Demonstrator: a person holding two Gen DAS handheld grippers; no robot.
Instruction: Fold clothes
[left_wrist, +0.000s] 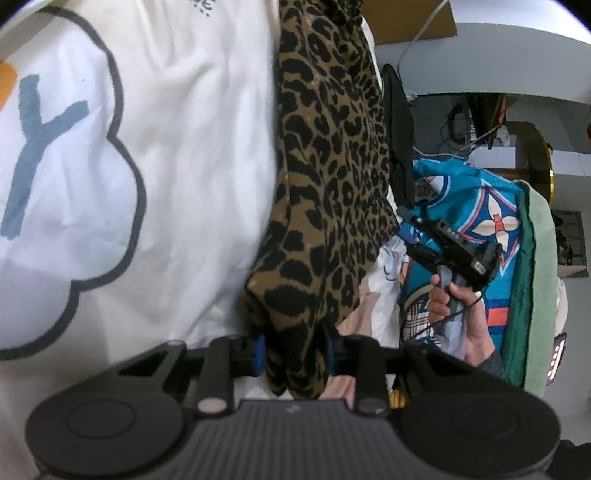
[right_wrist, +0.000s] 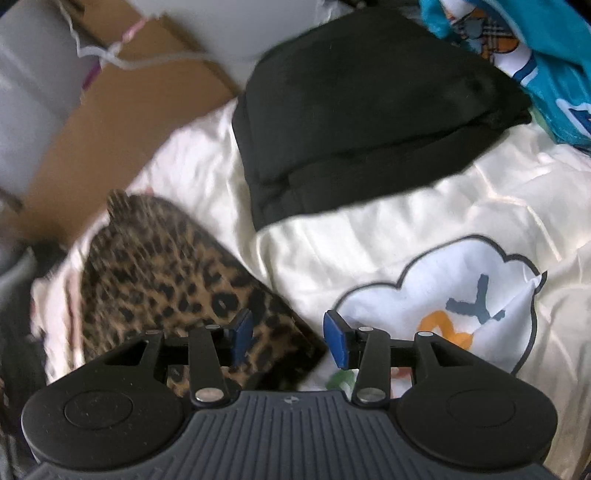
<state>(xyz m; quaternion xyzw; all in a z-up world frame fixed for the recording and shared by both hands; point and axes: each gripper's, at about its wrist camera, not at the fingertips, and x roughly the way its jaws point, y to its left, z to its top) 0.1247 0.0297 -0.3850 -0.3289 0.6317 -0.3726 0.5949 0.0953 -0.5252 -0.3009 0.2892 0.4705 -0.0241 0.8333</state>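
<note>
The left hand-held gripper (left_wrist: 295, 350) is clenched on the brown-and-black leopard-print garment (left_wrist: 328, 155) to control its fold, while the right hand-held gripper (right_wrist: 288, 339) hangs released above it.

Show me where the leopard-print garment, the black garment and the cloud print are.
leopard-print garment (left_wrist: 325, 177): left wrist view, middle of fabric.
black garment (right_wrist: 369, 118): right wrist view, its top.
cloud print (right_wrist: 443, 291): right wrist view, white centre.
</note>
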